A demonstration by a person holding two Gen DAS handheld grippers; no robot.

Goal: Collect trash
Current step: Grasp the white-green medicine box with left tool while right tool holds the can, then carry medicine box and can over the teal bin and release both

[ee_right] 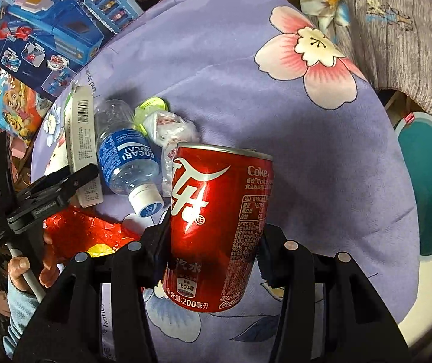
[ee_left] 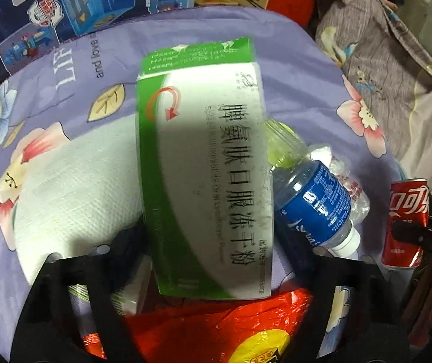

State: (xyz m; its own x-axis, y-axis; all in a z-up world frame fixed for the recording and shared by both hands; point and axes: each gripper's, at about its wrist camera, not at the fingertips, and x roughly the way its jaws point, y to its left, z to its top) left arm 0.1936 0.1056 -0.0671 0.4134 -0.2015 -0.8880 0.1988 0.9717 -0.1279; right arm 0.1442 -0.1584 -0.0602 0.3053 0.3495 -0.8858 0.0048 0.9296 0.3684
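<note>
My left gripper is shut on a green and white medicine box and holds it over the purple flowered cloth. The box also shows edge-on in the right wrist view. My right gripper is shut on a red Coke can, which also shows in the left wrist view. A blue-labelled Pocari Sweat bottle lies on the cloth between them, next to crumpled clear plastic. A red foil wrapper lies under the left gripper.
A white paper towel lies left of the box. A teal bin with a white rim stands at the right in the right wrist view. Toy boxes and a grey garment lie beyond the cloth.
</note>
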